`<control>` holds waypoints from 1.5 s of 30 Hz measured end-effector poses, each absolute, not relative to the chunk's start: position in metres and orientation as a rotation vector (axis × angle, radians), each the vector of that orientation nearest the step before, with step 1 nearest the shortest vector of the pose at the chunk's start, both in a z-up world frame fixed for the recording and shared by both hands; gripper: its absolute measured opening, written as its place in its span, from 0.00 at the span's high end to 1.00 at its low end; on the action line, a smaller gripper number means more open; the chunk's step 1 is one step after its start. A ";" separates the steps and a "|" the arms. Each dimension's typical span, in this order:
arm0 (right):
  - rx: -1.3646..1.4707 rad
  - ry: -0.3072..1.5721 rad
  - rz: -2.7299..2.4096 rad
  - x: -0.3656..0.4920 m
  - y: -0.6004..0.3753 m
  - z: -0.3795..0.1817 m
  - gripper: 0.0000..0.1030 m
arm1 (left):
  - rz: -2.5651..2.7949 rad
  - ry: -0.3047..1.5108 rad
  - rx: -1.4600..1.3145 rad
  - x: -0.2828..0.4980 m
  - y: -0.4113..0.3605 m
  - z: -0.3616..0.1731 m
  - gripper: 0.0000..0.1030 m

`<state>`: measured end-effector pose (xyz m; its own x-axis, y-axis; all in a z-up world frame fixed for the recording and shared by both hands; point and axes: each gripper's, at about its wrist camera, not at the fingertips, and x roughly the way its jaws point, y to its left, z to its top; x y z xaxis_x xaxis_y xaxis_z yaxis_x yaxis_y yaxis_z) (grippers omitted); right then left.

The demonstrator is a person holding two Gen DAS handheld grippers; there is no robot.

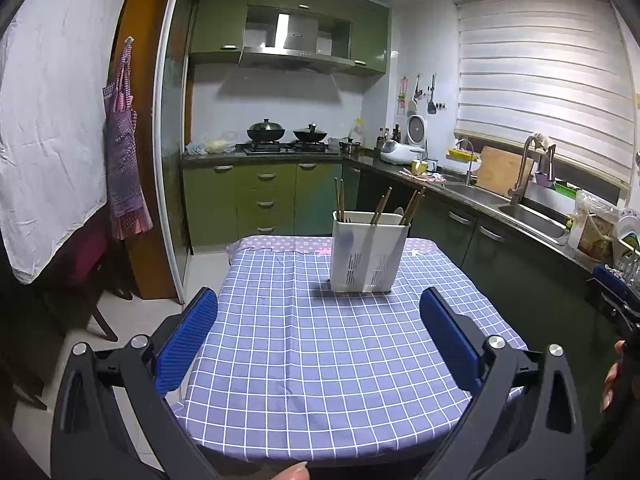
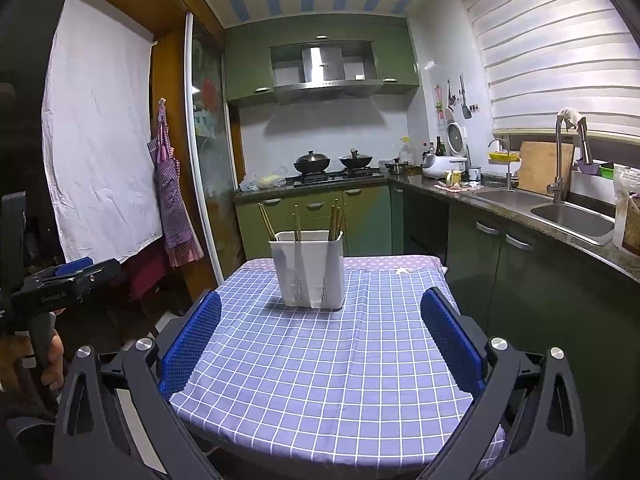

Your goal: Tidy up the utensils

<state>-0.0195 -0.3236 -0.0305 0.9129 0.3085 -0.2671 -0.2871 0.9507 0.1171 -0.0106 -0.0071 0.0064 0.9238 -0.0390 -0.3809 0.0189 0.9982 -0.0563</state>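
Chopsticks [image 1: 379, 209] stand on end in a white slotted utensil holder [image 1: 366, 254], leaning apart in three small bunches: one at the holder's left side, one near its middle, one at its right. The holder sits upright on the table [image 1: 300, 360], near the far edge and a little right of centre in the left wrist view, on a purple-and-white checked tablecloth [image 1: 304, 344]. The near half of the cloth is bare.

Going left to right, the left gripper [image 1: 318, 340] hangs over the near edge of the table, its blue-padded fingers [image 1: 188, 344] spread wide with nothing between them. The right gripper [image 2: 320, 340] hangs beside it over the same edge, its jaws likewise wide apart and empty. Both point toward the holder and are well apart from it. A fingertip [image 1: 294, 471] shows at the bottom of the left wrist view.
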 end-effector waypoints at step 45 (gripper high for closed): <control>0.052 0.310 0.317 -0.015 -0.316 -0.035 0.04 | -0.014 0.400 -0.041 -0.006 -0.011 -0.001 0.07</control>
